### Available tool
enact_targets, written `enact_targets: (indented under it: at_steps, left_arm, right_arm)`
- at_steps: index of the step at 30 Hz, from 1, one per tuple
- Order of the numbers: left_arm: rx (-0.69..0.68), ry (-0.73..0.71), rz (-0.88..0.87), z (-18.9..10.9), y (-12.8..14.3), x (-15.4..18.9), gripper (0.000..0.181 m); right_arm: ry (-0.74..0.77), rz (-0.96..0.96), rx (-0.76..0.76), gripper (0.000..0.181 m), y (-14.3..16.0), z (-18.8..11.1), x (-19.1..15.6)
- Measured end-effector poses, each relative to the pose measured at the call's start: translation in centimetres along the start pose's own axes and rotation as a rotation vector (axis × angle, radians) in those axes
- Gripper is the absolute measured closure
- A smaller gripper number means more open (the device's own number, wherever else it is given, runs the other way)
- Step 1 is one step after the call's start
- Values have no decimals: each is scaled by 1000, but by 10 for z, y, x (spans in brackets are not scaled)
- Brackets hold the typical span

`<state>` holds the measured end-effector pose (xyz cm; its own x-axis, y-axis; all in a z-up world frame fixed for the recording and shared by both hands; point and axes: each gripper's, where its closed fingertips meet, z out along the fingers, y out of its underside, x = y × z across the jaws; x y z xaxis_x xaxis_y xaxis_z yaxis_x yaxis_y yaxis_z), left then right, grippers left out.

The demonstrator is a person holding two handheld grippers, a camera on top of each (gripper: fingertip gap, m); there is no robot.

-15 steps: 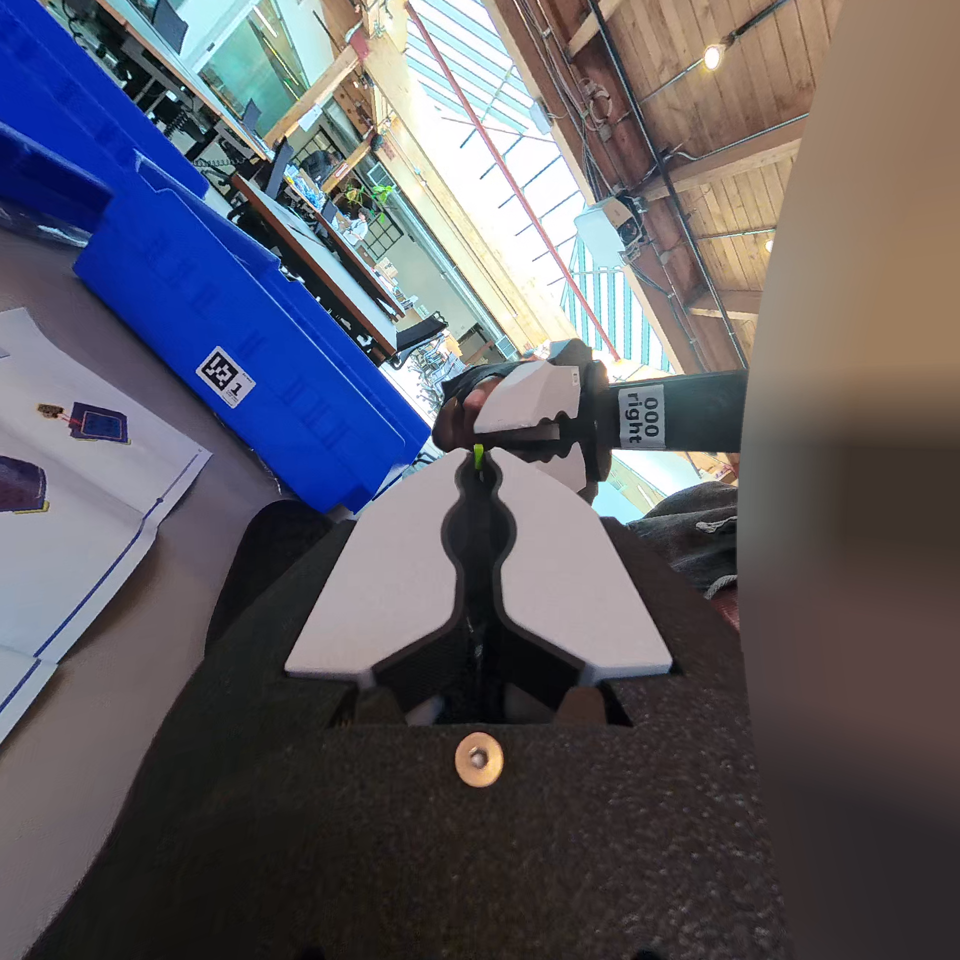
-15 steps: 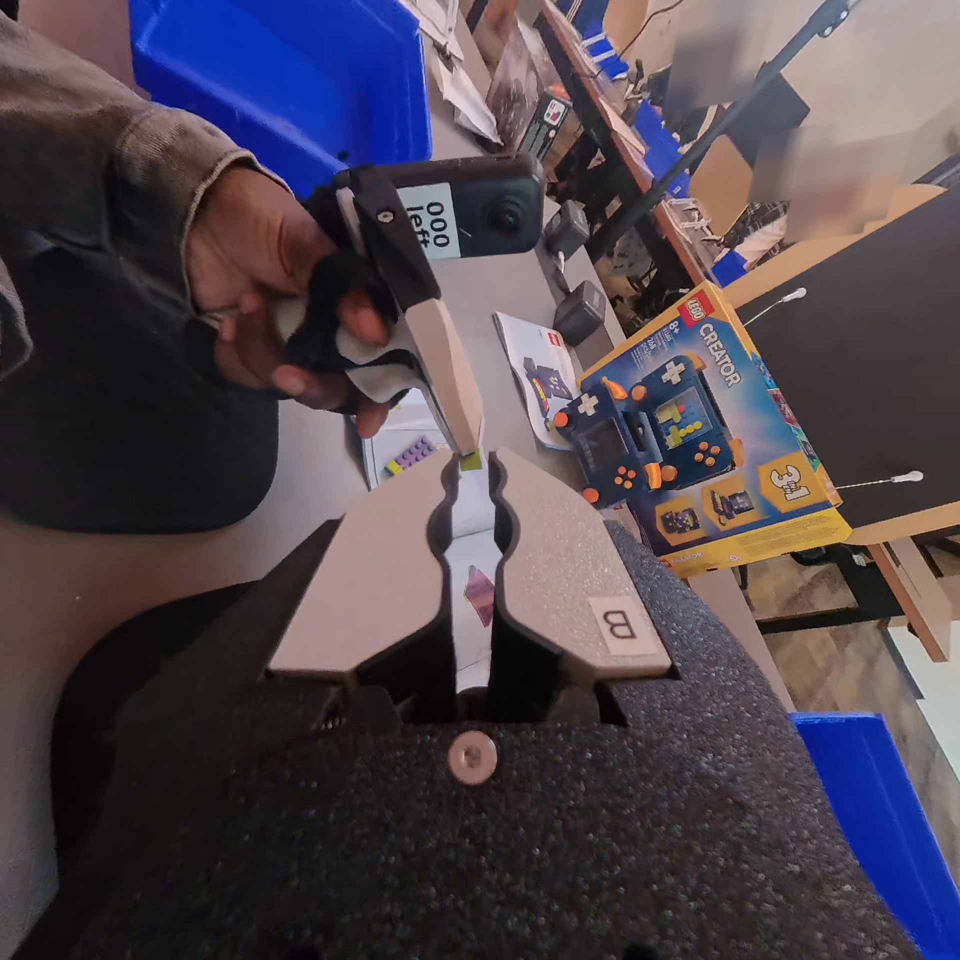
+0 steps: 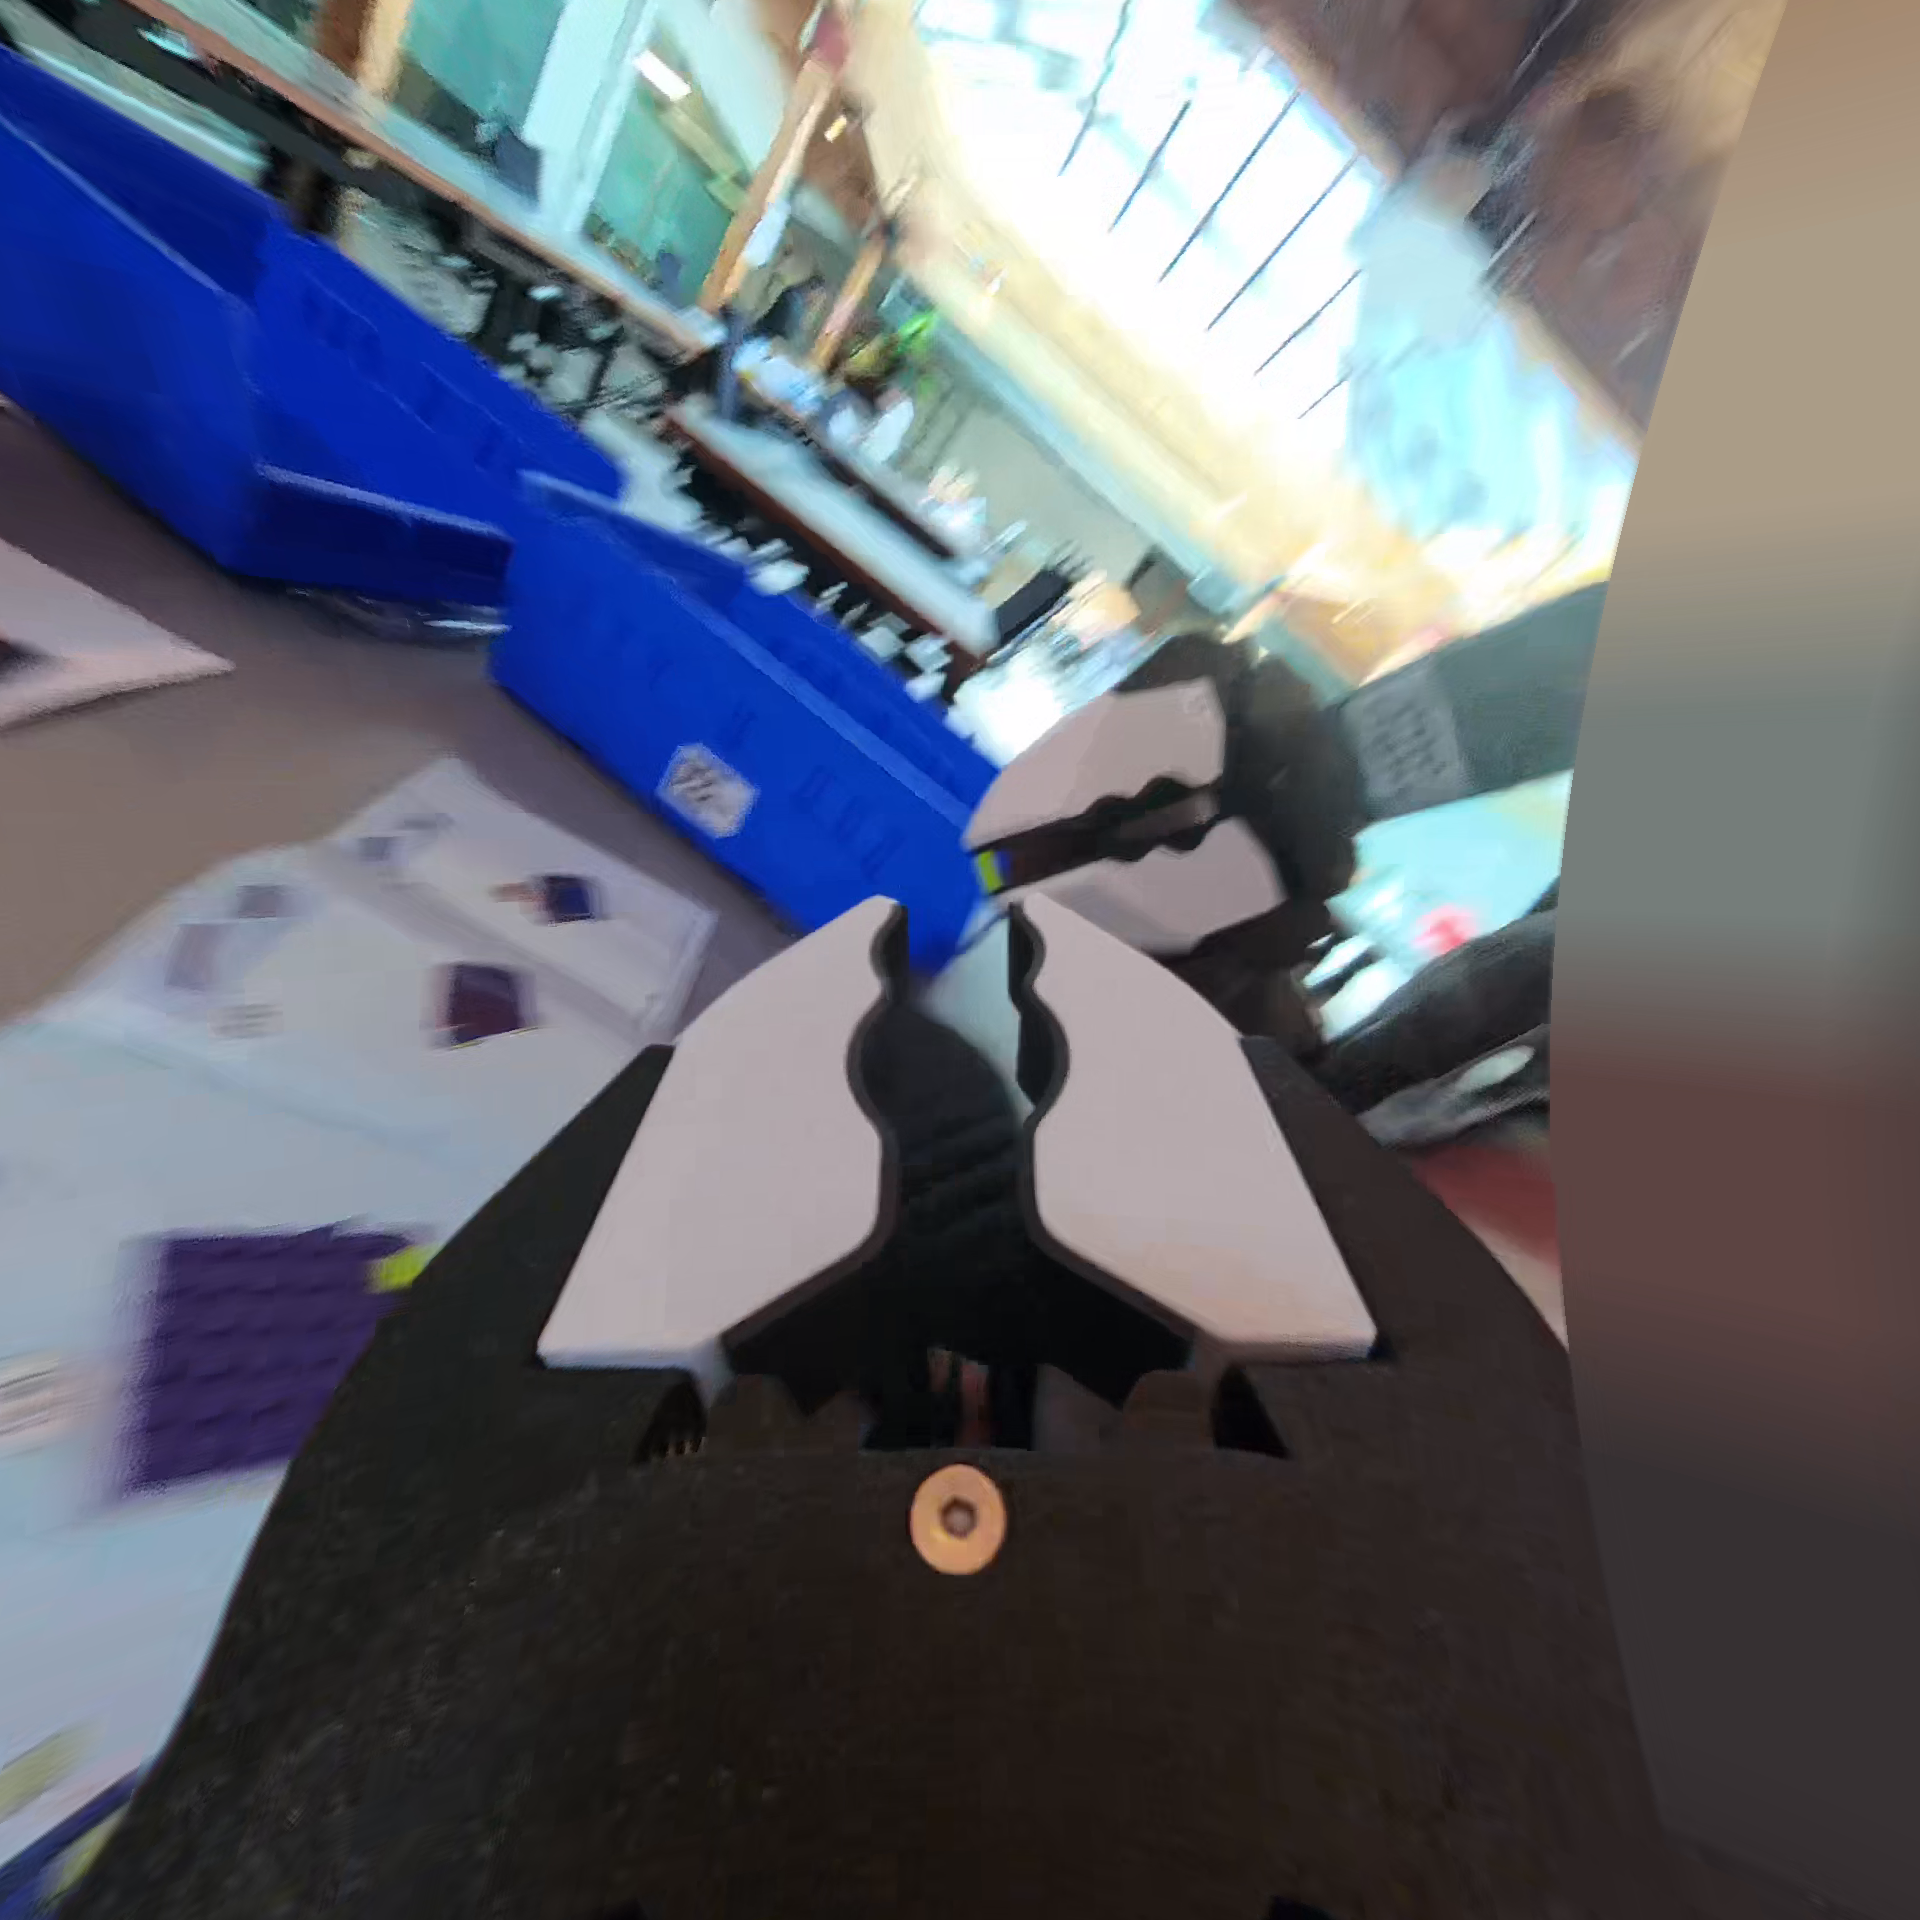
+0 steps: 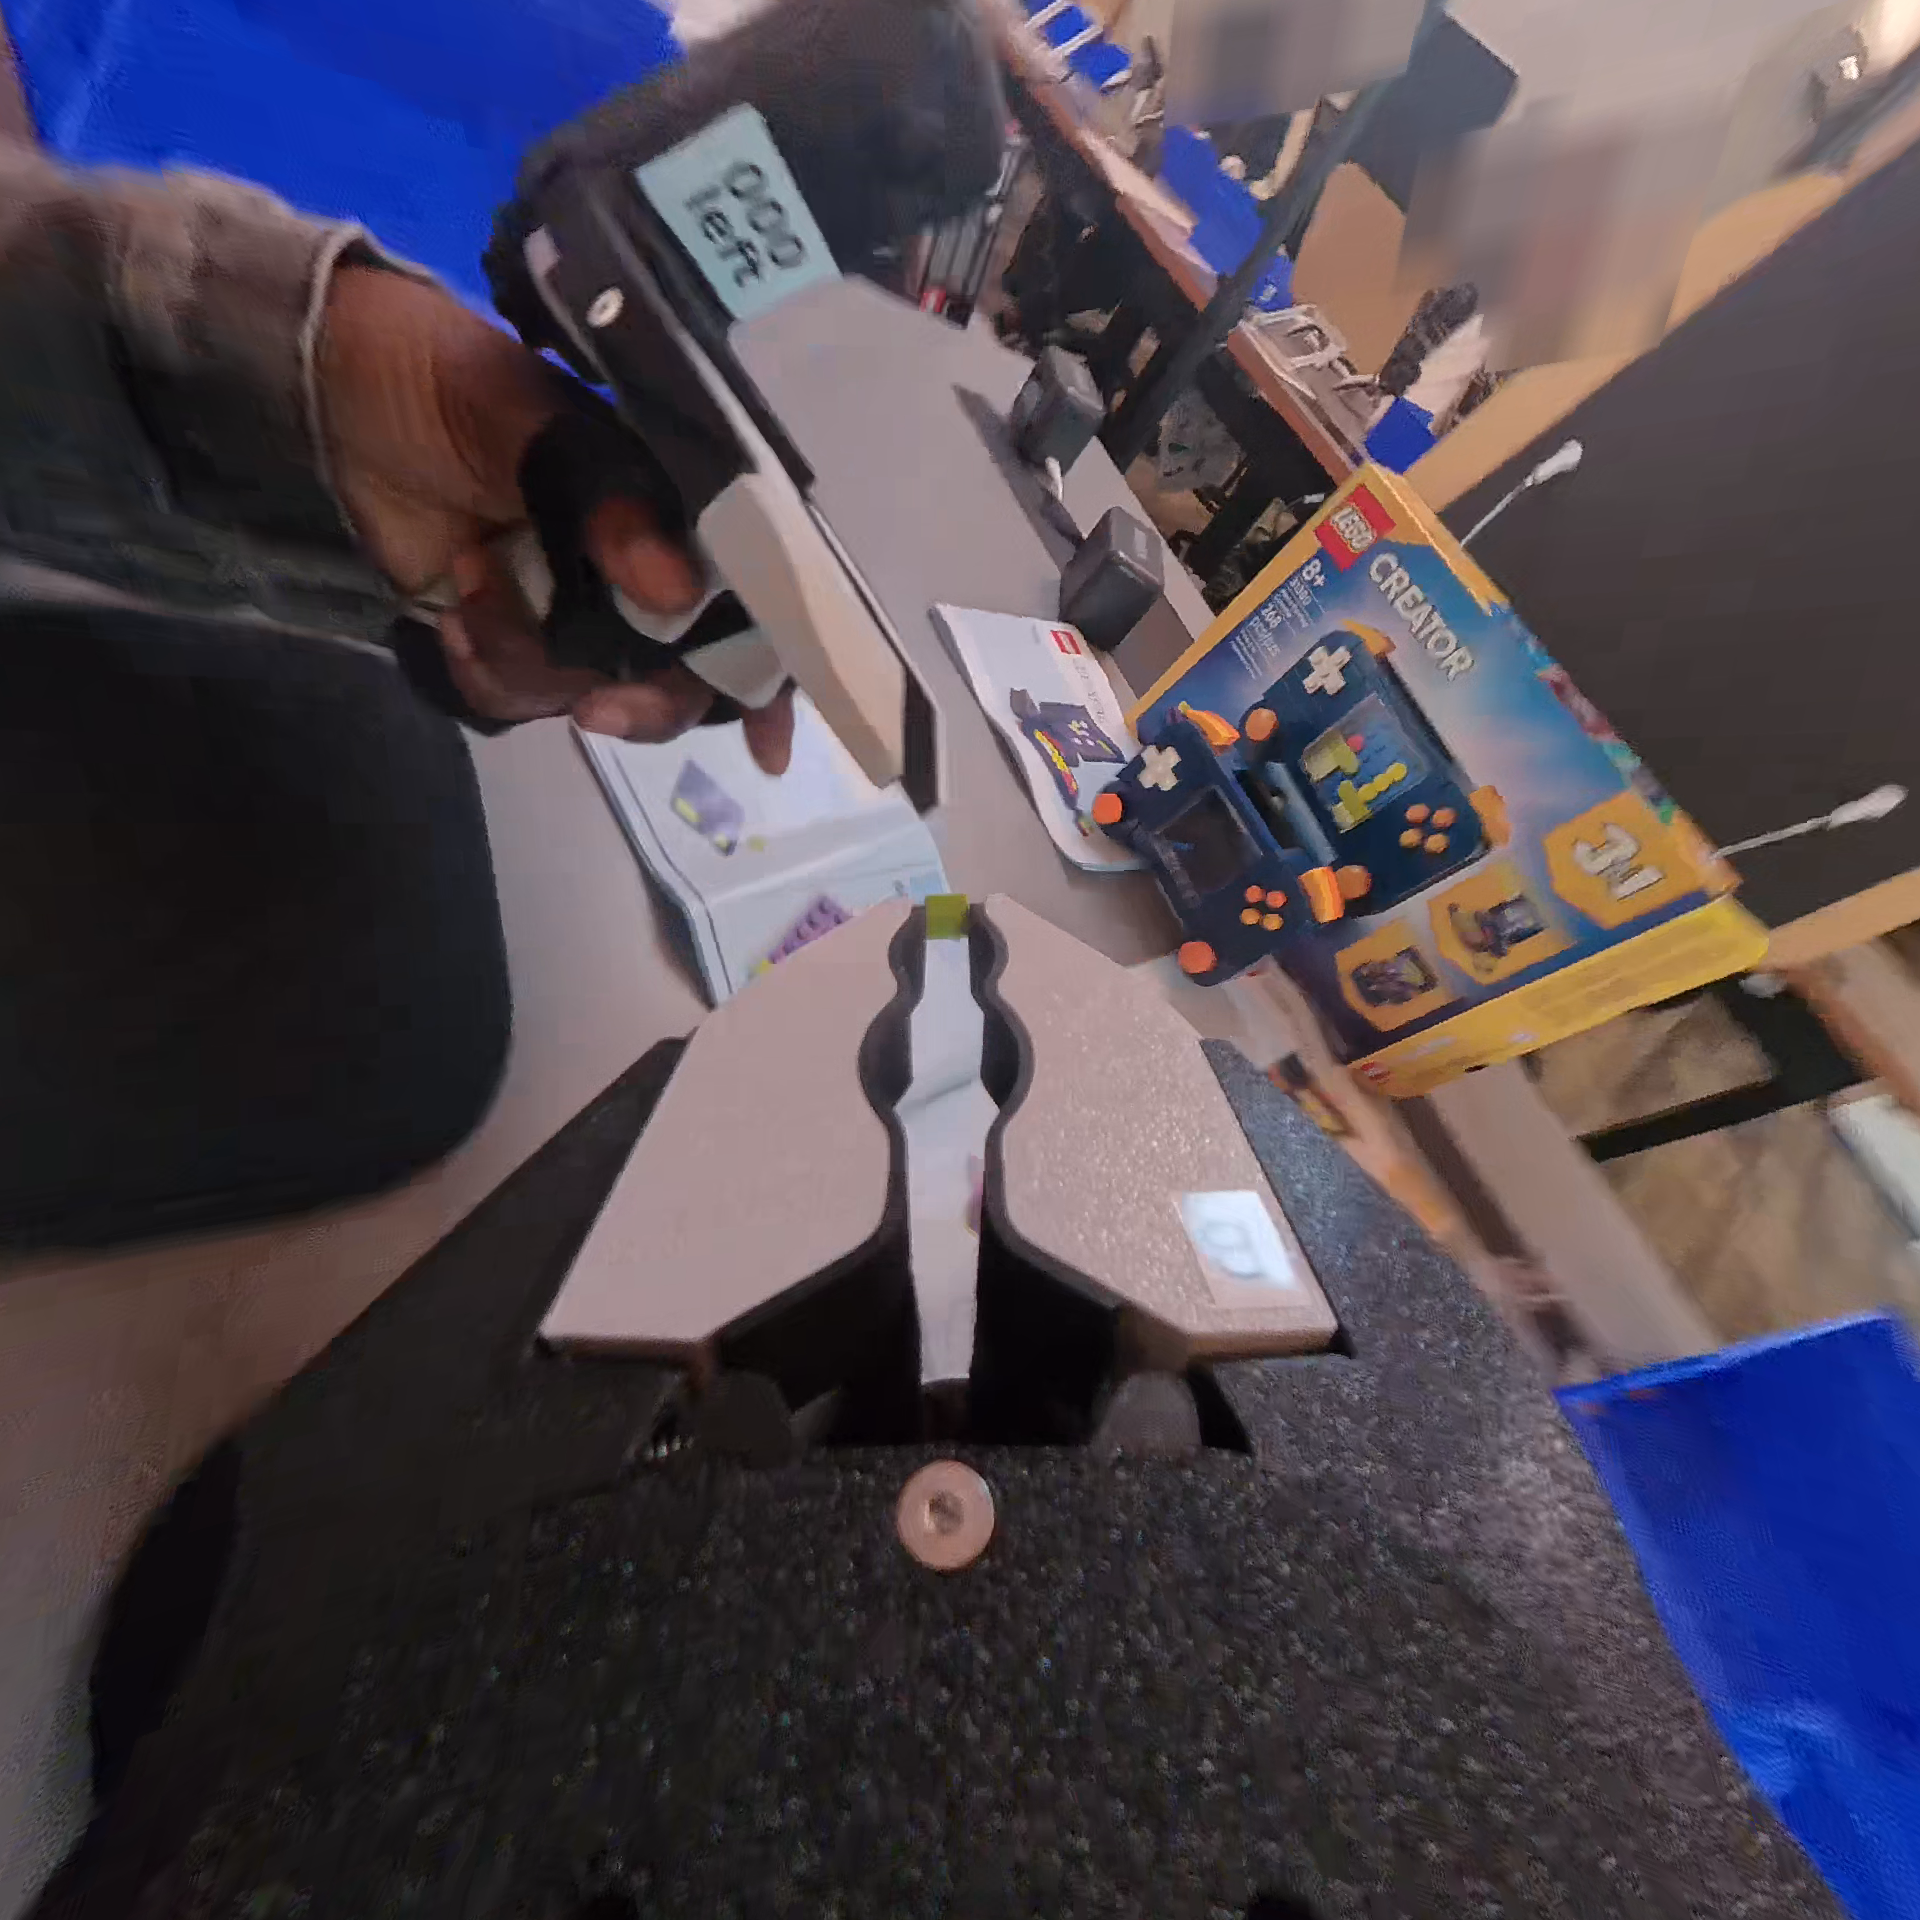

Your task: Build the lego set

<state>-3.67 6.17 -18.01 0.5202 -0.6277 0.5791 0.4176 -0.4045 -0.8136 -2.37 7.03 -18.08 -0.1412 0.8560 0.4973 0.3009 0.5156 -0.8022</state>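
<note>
Right gripper [image 4: 948, 914] jaws pinch a small lime brick [image 4: 945, 916]; left gripper [image 3: 954, 920] jaws parted, empty, above the worktop [image 4: 914, 436].

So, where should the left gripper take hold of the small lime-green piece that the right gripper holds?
Probably its exposed end. The lime-green piece sits pinched at the very tips of the right gripper, so only the part poking forward past them is free. Bring the open left gripper head-on from in front, jaws turned crosswise to the right one's.
</note>
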Motion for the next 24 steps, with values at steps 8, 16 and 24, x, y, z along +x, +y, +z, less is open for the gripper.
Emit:
enact_targets:
  at_steps: [8,16,24]
  left_arm:
    - [-457,-563,524,-67,25,-94,167]
    - [-829,-457,602,-42,69,-140,181]
    - [-874,-337,649,-40,77,-149,181]
  right_arm:
    - [-265,365,111,174,20,59,-16]
    - [-664,-123,-217,174,82,86,-24]
    - [-825,-131,-191,174,114,93,-40]
